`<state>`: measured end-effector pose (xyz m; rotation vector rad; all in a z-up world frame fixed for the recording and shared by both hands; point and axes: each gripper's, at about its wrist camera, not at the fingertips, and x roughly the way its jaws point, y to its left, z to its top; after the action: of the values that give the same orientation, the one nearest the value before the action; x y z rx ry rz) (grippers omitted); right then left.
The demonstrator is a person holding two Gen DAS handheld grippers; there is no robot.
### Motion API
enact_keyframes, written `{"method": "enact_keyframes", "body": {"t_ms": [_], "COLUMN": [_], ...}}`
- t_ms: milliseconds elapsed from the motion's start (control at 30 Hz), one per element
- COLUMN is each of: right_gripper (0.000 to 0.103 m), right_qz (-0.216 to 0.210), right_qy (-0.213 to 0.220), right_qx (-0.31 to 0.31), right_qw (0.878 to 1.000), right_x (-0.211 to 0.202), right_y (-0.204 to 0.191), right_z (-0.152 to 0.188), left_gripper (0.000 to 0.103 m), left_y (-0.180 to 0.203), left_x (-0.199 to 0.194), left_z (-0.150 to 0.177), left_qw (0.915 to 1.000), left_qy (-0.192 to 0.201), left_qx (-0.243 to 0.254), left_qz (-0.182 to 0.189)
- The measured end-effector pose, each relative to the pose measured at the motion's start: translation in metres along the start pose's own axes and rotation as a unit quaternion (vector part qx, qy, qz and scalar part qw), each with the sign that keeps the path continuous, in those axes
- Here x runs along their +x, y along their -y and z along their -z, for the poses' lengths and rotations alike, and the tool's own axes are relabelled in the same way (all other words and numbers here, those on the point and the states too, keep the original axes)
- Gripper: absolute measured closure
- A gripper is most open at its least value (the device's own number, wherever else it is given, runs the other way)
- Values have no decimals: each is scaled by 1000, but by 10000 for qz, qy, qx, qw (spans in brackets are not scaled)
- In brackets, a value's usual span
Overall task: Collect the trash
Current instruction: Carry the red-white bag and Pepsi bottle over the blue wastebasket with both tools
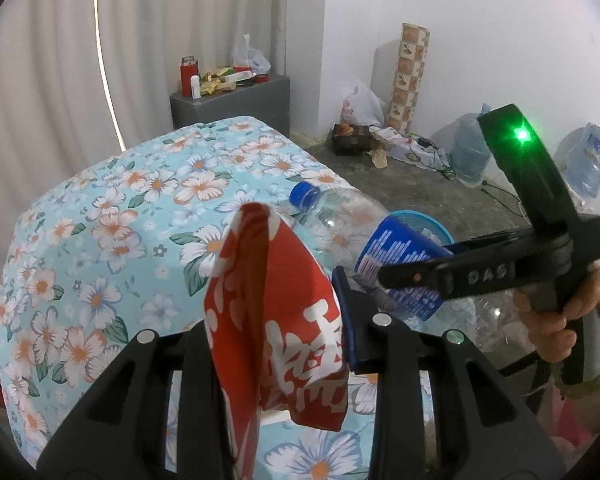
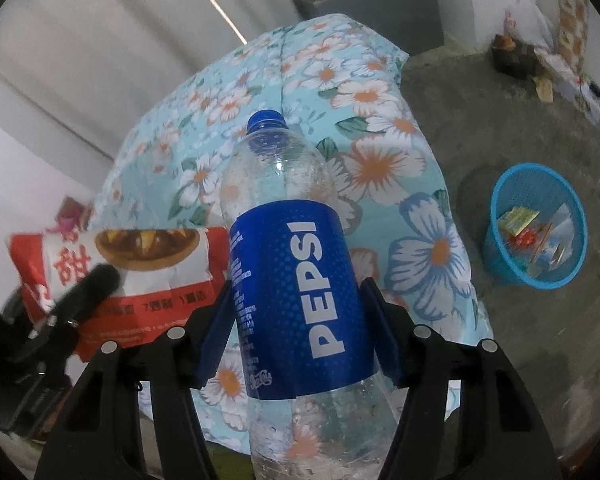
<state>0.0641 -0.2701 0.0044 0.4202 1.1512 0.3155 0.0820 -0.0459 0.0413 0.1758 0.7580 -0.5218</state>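
Above floral cloth, bottle fills right jaws.

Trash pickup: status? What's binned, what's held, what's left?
Binned: a few wrappers lie in the blue basket on the floor. Held: left gripper is shut on the red snack packet; right gripper is shut on the empty Pepsi bottle. Left: drop both into the basket. The visible floral tablecloth shows no other trash.

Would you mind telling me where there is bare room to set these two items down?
The floral blue tablecloth lies bare ahead of the clear Pepsi bottle. Grey concrete floor is open around the blue mesh basket; the wall-side clutter is crowded.
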Motion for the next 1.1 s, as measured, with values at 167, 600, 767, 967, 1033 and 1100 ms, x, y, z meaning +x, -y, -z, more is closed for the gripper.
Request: {"method": "enact_keyframes", "body": {"t_ms": [167, 600, 767, 967, 1033, 1100], "right_gripper": [43, 43, 43, 43, 43, 43], "right_qz": [-195, -22, 338, 388, 323, 200], "right_qy": [156, 1596, 1982, 2027, 1942, 1852], "right_qx": [206, 1269, 1912, 2821, 3121, 3369], "right_qw": [9995, 9790, 9607, 9369, 9294, 9230], "right_x": [-14, -125, -157, -150, -135, -116], "right_y": [10, 90, 145, 219, 242, 261], "right_z": [1, 16, 39, 63, 68, 71], "left_gripper": [73, 74, 74, 73, 73, 73], "left_y": [4, 36, 72, 136, 161, 182], "left_x": [-1, -9, 20, 100, 144, 184], "left_z": [-1, -57, -100, -141, -148, -151], "left_qw": [9998, 9962, 9899, 9796, 9751, 9714], "left_qy": [51, 561, 511, -218, -652, -1021], "left_qx": [134, 411, 543, 728, 766, 862], "left_qz": [-130, 520, 1206, 1859, 1976, 1960]}}
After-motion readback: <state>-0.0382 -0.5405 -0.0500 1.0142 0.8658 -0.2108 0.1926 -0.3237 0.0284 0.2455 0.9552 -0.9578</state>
